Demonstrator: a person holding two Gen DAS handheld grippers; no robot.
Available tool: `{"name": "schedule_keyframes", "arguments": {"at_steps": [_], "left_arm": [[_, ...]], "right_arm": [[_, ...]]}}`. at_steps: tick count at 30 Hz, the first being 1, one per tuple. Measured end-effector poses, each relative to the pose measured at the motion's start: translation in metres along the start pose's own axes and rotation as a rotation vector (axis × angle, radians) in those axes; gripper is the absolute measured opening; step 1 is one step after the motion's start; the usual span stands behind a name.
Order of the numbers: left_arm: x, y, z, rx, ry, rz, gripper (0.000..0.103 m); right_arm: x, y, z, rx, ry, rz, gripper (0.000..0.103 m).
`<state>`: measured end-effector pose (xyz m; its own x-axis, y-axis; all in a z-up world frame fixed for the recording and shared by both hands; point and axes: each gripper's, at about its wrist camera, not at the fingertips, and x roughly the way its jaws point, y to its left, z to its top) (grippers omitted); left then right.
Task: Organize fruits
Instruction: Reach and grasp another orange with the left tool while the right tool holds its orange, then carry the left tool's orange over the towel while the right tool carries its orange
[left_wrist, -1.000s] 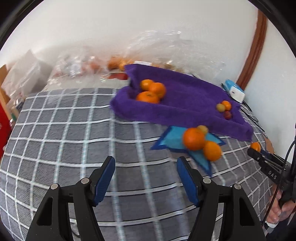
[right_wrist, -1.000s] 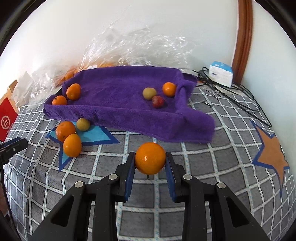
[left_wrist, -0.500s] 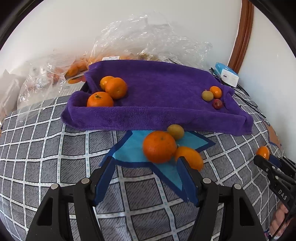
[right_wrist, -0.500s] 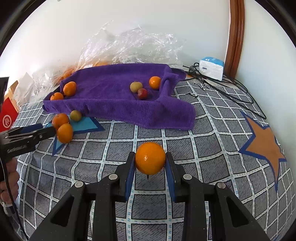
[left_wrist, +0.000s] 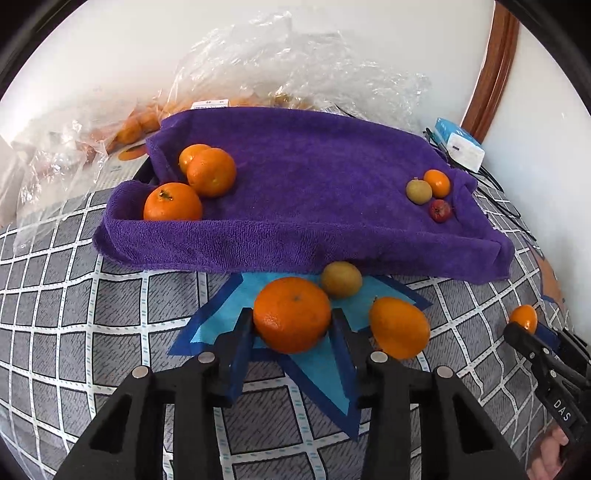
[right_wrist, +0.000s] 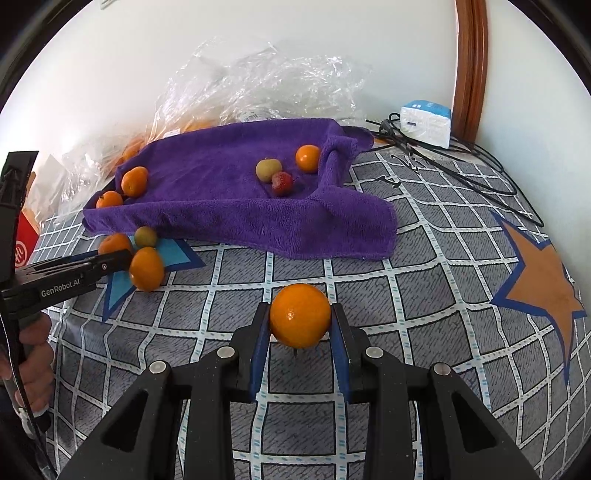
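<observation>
Left claw (left_wrist: 291, 325) brackets a large orange (left_wrist: 291, 314) on the blue star (left_wrist: 321, 365), contact unclear; right claw (right_wrist: 300, 325) clamps a small orange (right_wrist: 300, 320) above the checked cloth (right_wrist: 424, 295)

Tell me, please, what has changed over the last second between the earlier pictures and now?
The left claw swung toward the blue star patch and moved in until its open fingers flank the big orange lying there; a grip is not yet clear. The right claw kept its own orange clamped and drew slightly back from the purple towel. The fruit on the towel stayed put.
</observation>
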<state>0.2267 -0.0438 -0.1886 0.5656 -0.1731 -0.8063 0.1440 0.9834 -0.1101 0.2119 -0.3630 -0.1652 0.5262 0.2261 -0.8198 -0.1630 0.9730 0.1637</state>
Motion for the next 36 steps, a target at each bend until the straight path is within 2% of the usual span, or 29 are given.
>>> {"name": "schedule_keyframes", "arguments": {"at_steps": [15,24,36], "left_arm": [[-0.068,0.053,0.003,-0.111,-0.066,-0.017,0.038],[-0.096,0.069,0.024,-0.115,-0.118,-0.016,0.038],[-0.088,0.078,0.072,-0.136,-0.15,-0.016,0.038]], "right_arm": [[-0.028,0.018,0.039,-0.028,-0.059,-0.027,0.031],[-0.041,0.026,0.066,-0.018,-0.086,-0.023,0.031],[-0.031,0.023,0.115,-0.004,-0.113,-0.023,0.031]]}}
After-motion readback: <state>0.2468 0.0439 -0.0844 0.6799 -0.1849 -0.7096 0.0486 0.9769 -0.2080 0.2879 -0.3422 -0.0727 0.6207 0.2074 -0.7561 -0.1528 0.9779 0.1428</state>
